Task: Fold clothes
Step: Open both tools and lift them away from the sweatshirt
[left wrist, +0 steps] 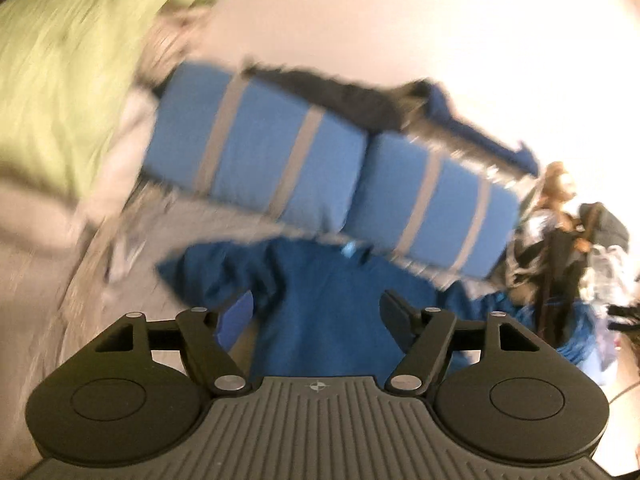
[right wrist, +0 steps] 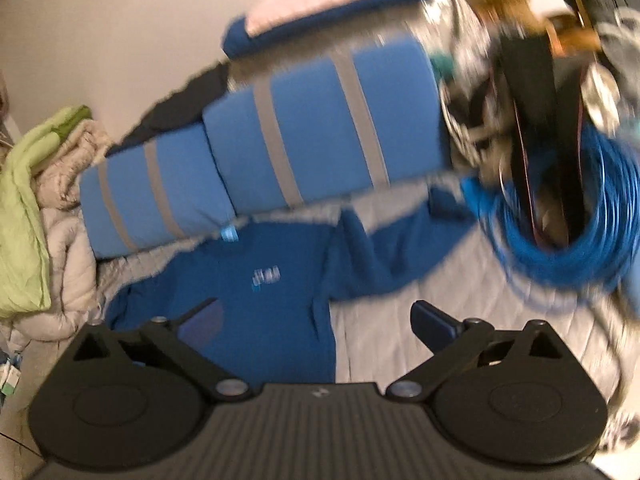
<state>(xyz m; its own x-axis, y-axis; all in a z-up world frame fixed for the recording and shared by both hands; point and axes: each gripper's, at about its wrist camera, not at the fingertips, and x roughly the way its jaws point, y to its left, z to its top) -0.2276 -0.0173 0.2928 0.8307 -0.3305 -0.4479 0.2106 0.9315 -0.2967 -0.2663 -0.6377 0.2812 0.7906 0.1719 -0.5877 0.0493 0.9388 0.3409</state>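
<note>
At the far left we see a green blanket [left wrist: 60, 80] heaped on pale bedding. Our left tongs [left wrist: 316, 312] stand apart with nothing between them, above the dark blue sweatshirt [left wrist: 320, 300] spread on the grey bed [right wrist: 400, 340], just near of two striped blue pillows [right wrist: 280, 140]. Our right tongs [right wrist: 320, 320] gape wide, empty too. The sweatshirt looks soft, light and limp; we judge a sleeve end or hem corner the best hold. A coiled blue cable [right wrist: 560, 220] sits right.
</note>
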